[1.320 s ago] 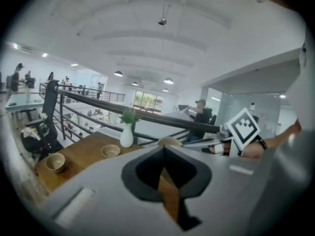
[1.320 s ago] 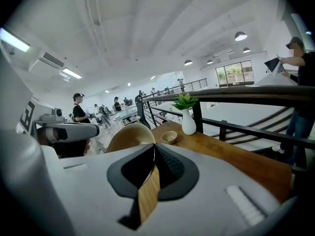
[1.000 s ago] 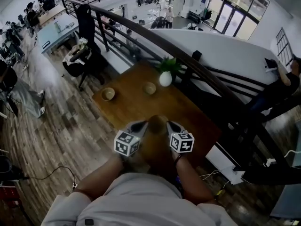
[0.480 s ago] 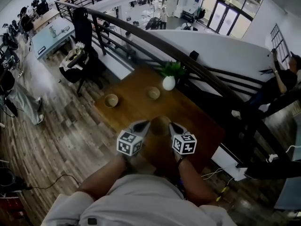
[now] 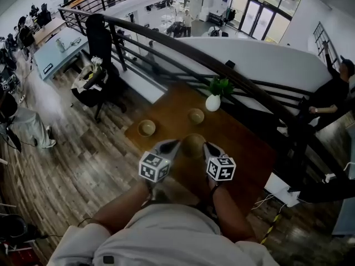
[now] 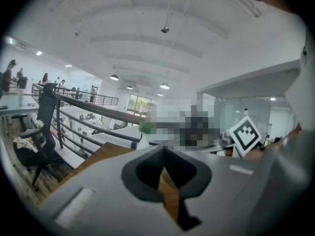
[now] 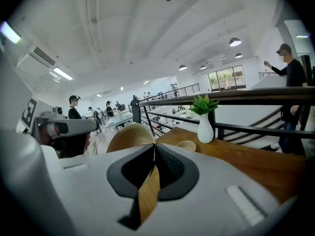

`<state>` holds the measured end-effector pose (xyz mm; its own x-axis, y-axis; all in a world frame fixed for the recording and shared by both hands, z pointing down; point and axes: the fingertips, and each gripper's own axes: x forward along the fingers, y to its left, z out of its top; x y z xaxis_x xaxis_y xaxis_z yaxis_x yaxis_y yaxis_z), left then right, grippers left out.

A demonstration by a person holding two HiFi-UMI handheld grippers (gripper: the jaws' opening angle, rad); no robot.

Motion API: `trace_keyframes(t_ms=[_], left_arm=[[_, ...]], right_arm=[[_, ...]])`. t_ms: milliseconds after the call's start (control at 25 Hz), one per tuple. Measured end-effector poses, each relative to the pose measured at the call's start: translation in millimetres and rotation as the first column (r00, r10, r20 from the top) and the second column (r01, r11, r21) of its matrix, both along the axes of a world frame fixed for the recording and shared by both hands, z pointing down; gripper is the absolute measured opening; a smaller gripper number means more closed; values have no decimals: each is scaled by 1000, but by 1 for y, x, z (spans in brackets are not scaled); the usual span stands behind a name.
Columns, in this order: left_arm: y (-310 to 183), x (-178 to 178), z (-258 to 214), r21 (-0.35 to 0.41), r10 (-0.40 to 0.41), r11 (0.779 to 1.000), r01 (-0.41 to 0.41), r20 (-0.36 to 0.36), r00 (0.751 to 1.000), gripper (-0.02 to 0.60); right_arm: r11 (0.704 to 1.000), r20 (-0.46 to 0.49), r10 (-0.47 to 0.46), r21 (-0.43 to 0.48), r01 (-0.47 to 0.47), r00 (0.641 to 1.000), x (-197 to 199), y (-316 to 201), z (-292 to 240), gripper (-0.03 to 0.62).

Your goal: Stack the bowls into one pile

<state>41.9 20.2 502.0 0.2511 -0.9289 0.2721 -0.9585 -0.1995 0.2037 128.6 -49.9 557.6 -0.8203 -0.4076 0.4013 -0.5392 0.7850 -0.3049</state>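
A tan wooden bowl point(image 5: 193, 144) hangs over the near part of the wooden table point(image 5: 244, 148), held from both sides. My left gripper point(image 5: 173, 145) is shut on its left rim and my right gripper point(image 5: 207, 146) on its right rim. In the right gripper view the bowl point(image 7: 129, 134) rises just past the shut pads point(image 7: 167, 163), its wall clamped between them. The left gripper view shows a wooden strip of the bowl point(image 6: 171, 194) pinched in the jaws. Two more bowls sit farther back on the table: one at the left point(image 5: 147, 127), one nearer the vase point(image 5: 196, 115) point(image 7: 187, 145).
A white vase with a green plant point(image 5: 213, 101) point(image 7: 205, 127) stands at the table's far edge, against a dark railing point(image 5: 166, 40). The table's left edge drops to wood flooring point(image 5: 83, 148). A person point(image 5: 327, 98) stands beyond the railing at right.
Both grippers have moved forward over the table with the bowl held between them, nearer to the two bowls at the back. The grip has not changed.
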Motion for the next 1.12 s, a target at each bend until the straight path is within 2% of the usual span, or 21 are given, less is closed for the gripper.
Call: trace_keyframes(t_ms=[360, 560, 840, 1120], left_arm=[[10, -67, 10, -18, 55, 998, -55, -2, 999, 5], [-16, -53, 15, -38, 74, 996, -75, -27, 997, 5], [-69, -68, 29, -51, 92, 994, -94, -37, 995, 5], [-131, -36, 31, -43, 148, 988, -149, -32, 989, 5]], right_arm=[[999, -2, 49, 1, -49, 999, -59, 15, 3, 17], [998, -17, 62, -14, -62, 998, -45, -3, 9, 17], [996, -13, 83, -22, -84, 996, -61, -57, 18, 17], [991, -5, 133, -15, -133, 991, -26, -108, 17, 17]])
